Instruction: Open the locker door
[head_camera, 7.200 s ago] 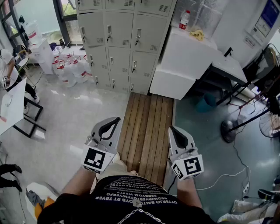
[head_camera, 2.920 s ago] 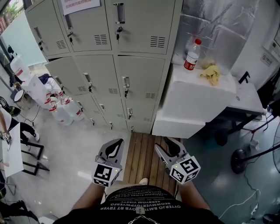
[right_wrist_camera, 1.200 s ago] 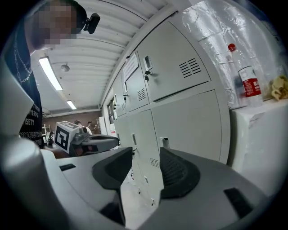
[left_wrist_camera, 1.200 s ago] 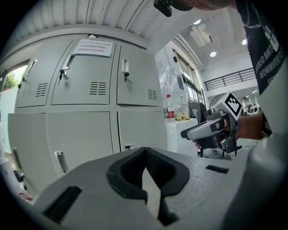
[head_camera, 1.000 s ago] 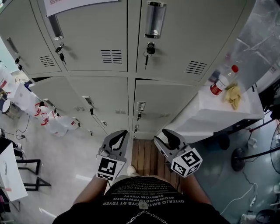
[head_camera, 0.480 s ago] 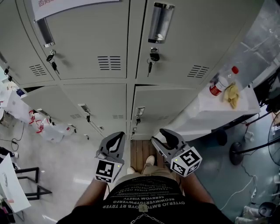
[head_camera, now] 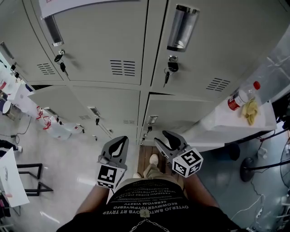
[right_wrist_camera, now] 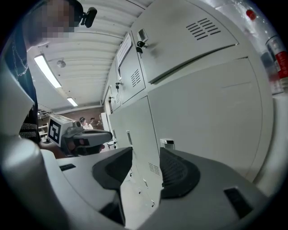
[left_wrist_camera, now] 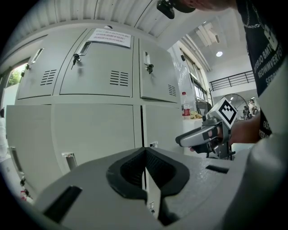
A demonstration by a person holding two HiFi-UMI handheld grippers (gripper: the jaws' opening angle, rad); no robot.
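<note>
- The locker door (head_camera: 213, 50) is sitting in the upper row of a pale grey bank of lockers (head_camera: 104, 97), at the top right of the head view, above and ahead of both grippers and well apart from them.
- It is lying shut, flush with its frame, with dark seams running round its edges.
- A shiny recessed handle (head_camera: 181, 28) is standing upright near its left edge, and a key (head_camera: 171, 69) is hanging in the lock just below that.
- A block of slanted vent slots (head_camera: 218, 84) is showing near its lower right corner.
- The neighbouring door (head_camera: 95, 50) to its left is carrying the same handle, keys and vents, plus a paper notice (head_camera: 81, 4) at its top.
- The left gripper (head_camera: 118, 141) is pointing at the lower row of doors; in the left gripper view its dark pads (left_wrist_camera: 130, 173) are meeting at the tips, with nothing between them.
- The right gripper (head_camera: 166, 136) is hovering beside it, angled toward the lower right door (head_camera: 176, 115); in the right gripper view its jaws are standing apart, gripping nothing, with only the locker front showing through the gap.
- A bottle (head_camera: 242, 96) with a red cap and a yellow cloth (head_camera: 249, 111) are resting on a white surface (head_camera: 222, 120) just right of the lockers.
</note>
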